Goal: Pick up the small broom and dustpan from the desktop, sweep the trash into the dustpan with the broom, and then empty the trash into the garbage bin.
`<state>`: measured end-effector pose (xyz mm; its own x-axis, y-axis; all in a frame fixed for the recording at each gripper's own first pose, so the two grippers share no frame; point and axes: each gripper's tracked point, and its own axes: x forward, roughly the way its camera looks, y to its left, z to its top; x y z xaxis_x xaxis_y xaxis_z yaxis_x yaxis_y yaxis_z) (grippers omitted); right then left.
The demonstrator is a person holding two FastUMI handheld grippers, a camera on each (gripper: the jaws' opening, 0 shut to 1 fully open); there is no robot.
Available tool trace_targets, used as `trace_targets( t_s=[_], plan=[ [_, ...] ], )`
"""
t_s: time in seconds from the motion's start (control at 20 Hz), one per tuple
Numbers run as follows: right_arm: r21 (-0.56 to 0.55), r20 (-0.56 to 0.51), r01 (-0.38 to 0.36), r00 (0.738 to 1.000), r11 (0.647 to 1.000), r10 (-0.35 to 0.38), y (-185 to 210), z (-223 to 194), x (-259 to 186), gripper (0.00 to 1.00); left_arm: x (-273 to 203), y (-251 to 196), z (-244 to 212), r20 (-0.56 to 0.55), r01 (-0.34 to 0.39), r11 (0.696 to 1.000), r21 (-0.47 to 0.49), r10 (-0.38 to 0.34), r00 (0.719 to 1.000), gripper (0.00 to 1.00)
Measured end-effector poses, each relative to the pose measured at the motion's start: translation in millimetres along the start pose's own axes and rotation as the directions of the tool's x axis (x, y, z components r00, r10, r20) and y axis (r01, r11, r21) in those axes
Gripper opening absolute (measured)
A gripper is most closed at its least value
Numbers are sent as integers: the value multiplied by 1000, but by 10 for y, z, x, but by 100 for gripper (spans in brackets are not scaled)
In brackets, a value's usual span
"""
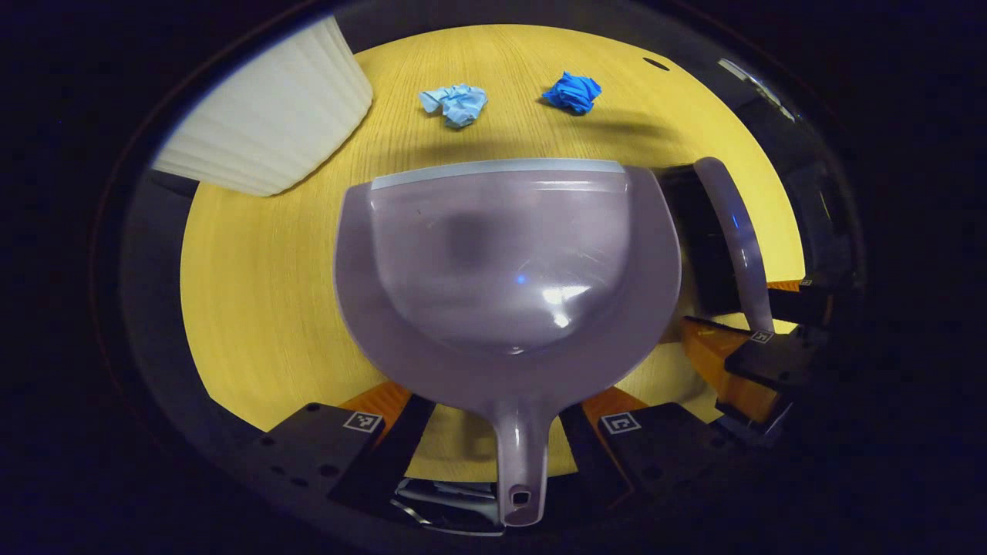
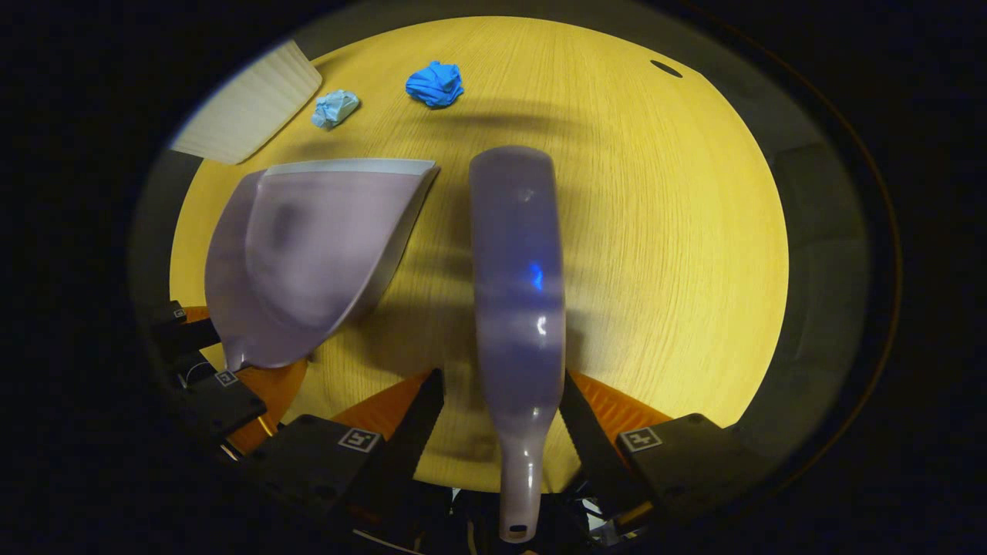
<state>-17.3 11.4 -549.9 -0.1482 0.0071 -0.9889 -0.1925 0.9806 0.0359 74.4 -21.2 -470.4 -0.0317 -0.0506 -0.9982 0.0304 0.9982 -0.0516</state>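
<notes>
Risk, as we judge it: sweeping too hard could flick the light blue wad (image 1: 455, 103) or dark blue wad (image 1: 572, 92) past the dustpan (image 1: 505, 262), clamped in our left tool (image 1: 493, 432). Our right tool (image 2: 501, 439) clamps the broom (image 2: 515, 293) above the tabletop (image 2: 663, 231). The white ribbed bin (image 1: 270, 116) crowds the far-left corner.

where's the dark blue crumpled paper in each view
Left gripper view: dark blue paper wad lies near the top, right of centre, on the table beyond the dustpan lip.
Right gripper view: the same wad lies near the top, left of centre, beyond the broom head.
Shared landmark: the light blue paper wad lies just left of it in both views.
</notes>
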Motion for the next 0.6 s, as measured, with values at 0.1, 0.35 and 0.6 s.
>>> trace_targets(
  t_s=[0.1,0.35,0.6],
  plan=[
    [16,-10,4,1000,1000,-3,-11,0,22,85,20,-61,8,-14,16,1000,-15,-16,1000,78],
    [44,-27,5,1000,999,-4,-3,54,31,44,13,-125,95,-29,10,1000,-19,-10,1000,36],
    [37,-16,0,1000,999,1,-33,71,17,41,18,-121,98,-46,-2,1000,-1,2,999,31]
  ],
)
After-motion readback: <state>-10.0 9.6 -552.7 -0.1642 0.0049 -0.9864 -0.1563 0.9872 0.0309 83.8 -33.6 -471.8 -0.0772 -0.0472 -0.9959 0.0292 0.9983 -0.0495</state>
